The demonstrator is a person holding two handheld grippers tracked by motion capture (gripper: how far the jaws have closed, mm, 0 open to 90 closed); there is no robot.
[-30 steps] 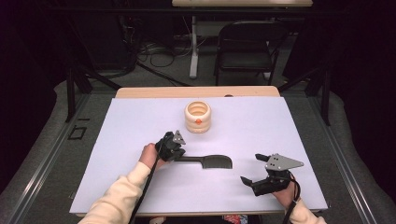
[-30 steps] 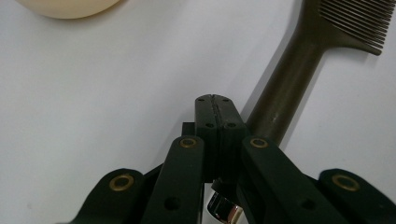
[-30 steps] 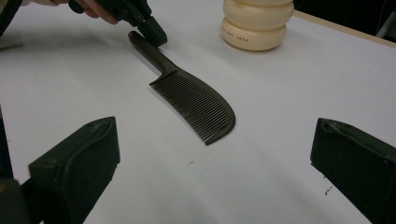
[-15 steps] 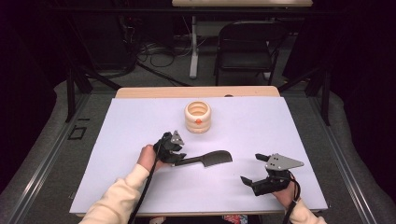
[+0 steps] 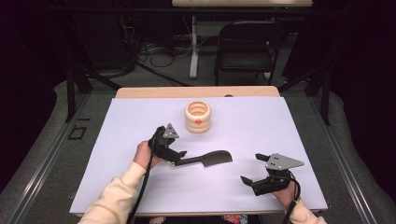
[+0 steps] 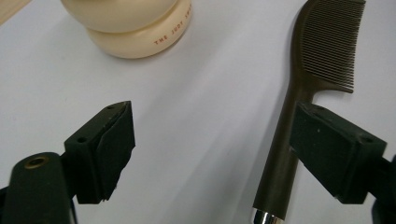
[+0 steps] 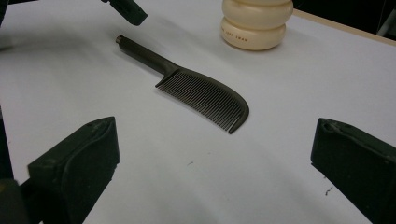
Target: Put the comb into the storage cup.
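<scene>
Two hand-held grippers flank a dark plastic comb [image 5: 205,159] on the white table [image 5: 116,140]: left hand-held gripper [image 5: 180,157] at its handle, jaws just opened; right hand-held gripper [image 5: 251,167] apart, open. Left gripper view: handle beside one pad, unpressed, near a cream ridged jar [image 6: 135,25]. Right gripper view: comb lies flat.

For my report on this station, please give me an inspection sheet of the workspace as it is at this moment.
Surface: white sheet on a wooden table, flat.
Job's things: dark comb lying flat; cream ribbed jar upright behind it, apart.
Clutter: nothing seen.
Grippers: left gripper jaws just opened, comb handle lies between them, unpressed; right gripper open, holds nothing.
Cables: one trails from each gripper along the forearm; more on the floor behind.
Surroundings: dark room, folding chair beyond the table.
</scene>
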